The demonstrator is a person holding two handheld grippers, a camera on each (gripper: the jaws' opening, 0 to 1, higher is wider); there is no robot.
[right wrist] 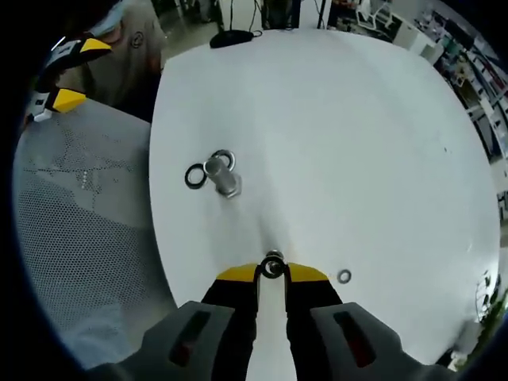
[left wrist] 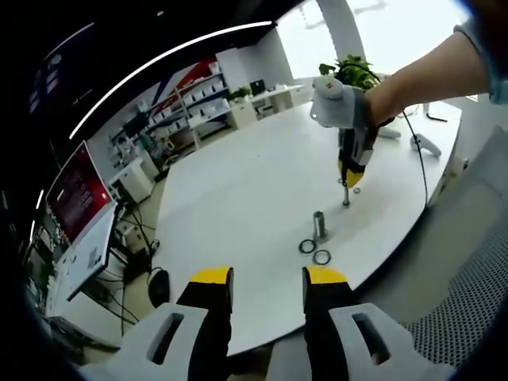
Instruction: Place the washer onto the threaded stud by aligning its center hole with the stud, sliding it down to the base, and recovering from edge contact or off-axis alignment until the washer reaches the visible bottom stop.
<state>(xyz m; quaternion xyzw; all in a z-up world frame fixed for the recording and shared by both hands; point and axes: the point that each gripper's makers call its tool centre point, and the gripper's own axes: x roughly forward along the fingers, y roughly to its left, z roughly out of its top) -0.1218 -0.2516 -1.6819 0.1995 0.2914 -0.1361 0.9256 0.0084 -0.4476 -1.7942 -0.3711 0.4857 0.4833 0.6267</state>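
My right gripper [right wrist: 272, 274], yellow-tipped jaws pinching a small silver metal washer [right wrist: 273, 265] at its rim, sits right over the thin upright threaded stud [left wrist: 346, 193] on the white round table [right wrist: 333, 119]; from the right gripper view I can't tell if the washer's hole is on the stud yet or just above it, since the washer covers the stud's tip. Biggest risk imo: washer tilts in the pinch, its edge catches the threads and it jams or pops free. Another silver washer [right wrist: 344, 276] lies just beside, plus a dark ring [right wrist: 195, 176] and a silver one [right wrist: 225, 159] by the stubby grey metal cylinder [right wrist: 223, 176], well apart. Left gripper [left wrist: 268, 278] hangs spread, holding nothing, back at the table edge. Stud base and bottom stop too small to make out.
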